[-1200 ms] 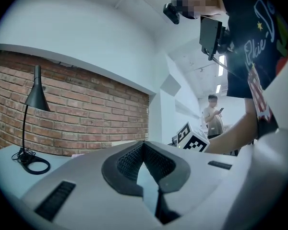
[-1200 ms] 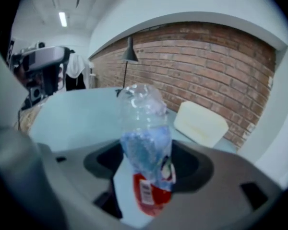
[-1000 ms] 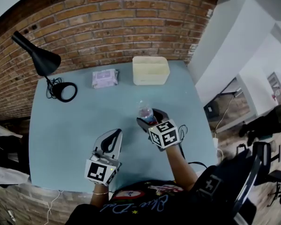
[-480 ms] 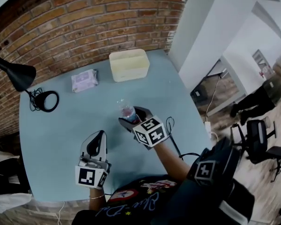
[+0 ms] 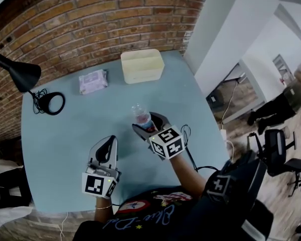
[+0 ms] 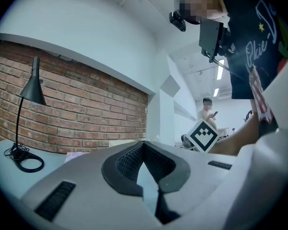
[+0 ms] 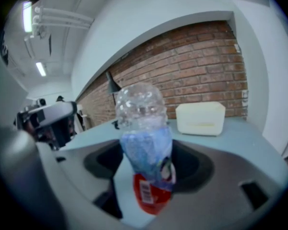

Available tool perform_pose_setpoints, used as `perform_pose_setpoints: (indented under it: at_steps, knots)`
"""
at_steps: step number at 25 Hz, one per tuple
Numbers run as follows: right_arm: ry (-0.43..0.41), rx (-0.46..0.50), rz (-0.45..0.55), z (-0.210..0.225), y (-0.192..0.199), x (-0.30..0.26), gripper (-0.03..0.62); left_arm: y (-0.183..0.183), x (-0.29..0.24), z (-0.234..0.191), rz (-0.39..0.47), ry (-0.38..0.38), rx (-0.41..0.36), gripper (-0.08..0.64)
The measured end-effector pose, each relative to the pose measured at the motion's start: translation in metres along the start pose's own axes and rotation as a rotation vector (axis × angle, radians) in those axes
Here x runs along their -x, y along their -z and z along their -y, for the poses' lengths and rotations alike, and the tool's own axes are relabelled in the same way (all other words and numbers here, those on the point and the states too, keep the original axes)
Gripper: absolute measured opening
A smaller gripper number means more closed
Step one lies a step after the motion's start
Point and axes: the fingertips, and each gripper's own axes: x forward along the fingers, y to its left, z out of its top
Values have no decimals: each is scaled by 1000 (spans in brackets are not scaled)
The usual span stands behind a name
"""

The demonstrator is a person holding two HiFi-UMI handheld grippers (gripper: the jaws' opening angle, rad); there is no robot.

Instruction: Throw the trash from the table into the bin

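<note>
- The right tool [image 5: 148, 125] is clamped on a crumpled plastic bottle [image 7: 143, 143]. The jaws are spread wide round its labelled lower part, and the bottle is held near upright.
- The bottle is placed over the near middle of the bench [image 5: 65, 134]; whether it is clear of the surface cannot be told.
- The left tool [image 5: 109, 145] is seen just beside it, jaws together and empty.
- Step judged: the bottle is gripped, and the carry to the bin is not yet made.
- No bin is plainly made out. A cream box [image 5: 142, 65] and a wipes pack [image 5: 93, 81] are noted at the far edge.
- Next: the bin must be found and the thin plastic held firmly until release.
</note>
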Motion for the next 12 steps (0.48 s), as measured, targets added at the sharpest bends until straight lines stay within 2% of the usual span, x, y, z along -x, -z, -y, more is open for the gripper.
perform_pose_setpoints:
  at_steps: [4,12]
  knots:
    - [12,-4,21,-1,-1,18,311,-2,0,13,8,42,-14,11]
    - [91,-21,77,-8,-2,52,311,4,7,29,0,148,-21,11]
